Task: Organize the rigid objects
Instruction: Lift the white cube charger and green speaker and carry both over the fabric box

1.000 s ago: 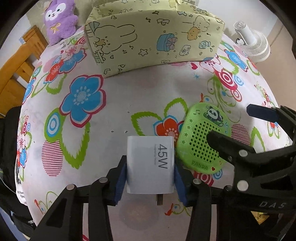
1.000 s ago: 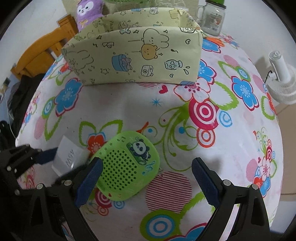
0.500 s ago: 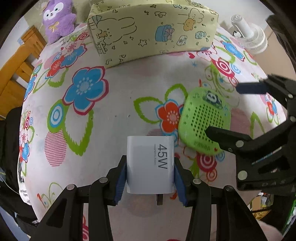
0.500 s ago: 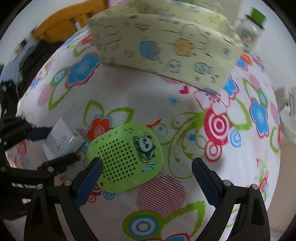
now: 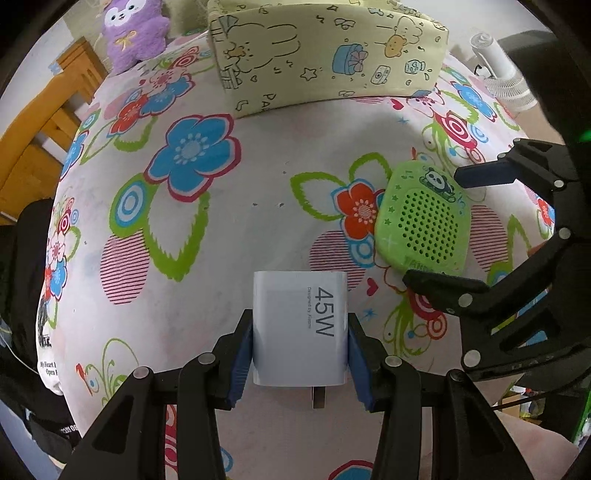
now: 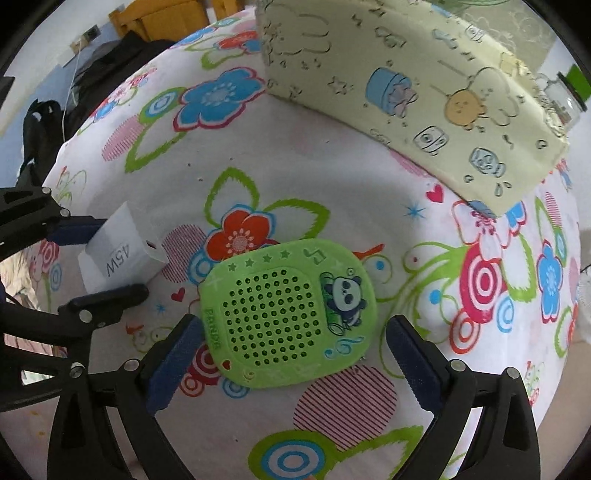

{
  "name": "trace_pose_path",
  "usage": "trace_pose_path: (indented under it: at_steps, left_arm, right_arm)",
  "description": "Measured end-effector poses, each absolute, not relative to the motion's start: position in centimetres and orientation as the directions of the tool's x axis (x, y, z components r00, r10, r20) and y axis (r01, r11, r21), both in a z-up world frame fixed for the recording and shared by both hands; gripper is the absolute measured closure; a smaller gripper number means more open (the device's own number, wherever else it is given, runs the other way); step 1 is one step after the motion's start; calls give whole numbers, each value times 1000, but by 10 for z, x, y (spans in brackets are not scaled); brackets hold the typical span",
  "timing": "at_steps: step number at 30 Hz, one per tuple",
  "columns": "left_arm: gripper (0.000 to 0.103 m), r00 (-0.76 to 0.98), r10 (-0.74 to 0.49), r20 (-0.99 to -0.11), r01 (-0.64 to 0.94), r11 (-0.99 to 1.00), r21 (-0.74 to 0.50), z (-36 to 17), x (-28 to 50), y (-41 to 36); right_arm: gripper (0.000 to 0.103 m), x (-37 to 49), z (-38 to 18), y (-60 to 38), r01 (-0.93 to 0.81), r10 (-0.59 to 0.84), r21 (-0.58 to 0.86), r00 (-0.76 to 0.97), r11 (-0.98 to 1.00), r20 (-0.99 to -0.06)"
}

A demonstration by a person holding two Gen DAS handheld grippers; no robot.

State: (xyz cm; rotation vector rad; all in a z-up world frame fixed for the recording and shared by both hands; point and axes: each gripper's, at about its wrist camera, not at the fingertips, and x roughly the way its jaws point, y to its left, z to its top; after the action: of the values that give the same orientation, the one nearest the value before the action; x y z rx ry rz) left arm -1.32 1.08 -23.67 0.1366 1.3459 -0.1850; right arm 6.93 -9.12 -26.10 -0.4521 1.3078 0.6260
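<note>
The white charger (image 5: 300, 328) looked like smooth, faintly glossy plastic with a metal prong at its base. The green panda case (image 6: 290, 317) was perforated, matt and rubbery-looking plastic, lying on a printed floral cloth (image 5: 229, 236). The yellow storage box (image 5: 325, 55) seemed soft matt fabric, the purple toy (image 5: 133, 33) fuzzy plush.

one charger (image 5: 299, 328), one green speaker (image 6: 288, 317), one pouch (image 5: 325, 51)

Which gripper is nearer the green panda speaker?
Right. The right gripper has its open jaws either side of the speaker; the left gripper, beside it, grips the charger.
</note>
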Motion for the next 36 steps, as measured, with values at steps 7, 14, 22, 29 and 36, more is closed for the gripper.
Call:
trace_pose_path:
  at_steps: [7,14,22,29,36]
  left_arm:
    - [55,211,-41,-977,206,979,4,-239,-16,15]
    - [55,208,-32,-978,190,982,8,-236,-6,7]
    - [55,211,-52,-976,195,981,-10,-236,20,-3]
    - [55,209,-42,-977,172,985,-5,-226,43,-10]
    - [55,238,-47,-970,182,983,-3,-206,59,-14]
  right_arm:
    - [2,67,-267,-82,-662,161,23,148,749,-976]
    - [8,66,-260,-102,-589,155,18,183,808,-971]
    - [8,73,-257,-119,-498,120,-3,216,867,-969]
    - [8,83,-251,-143,-399,117,13,236,917,-965]
    - [8,90,-236,-151,-321,129,46,242,946,-962]
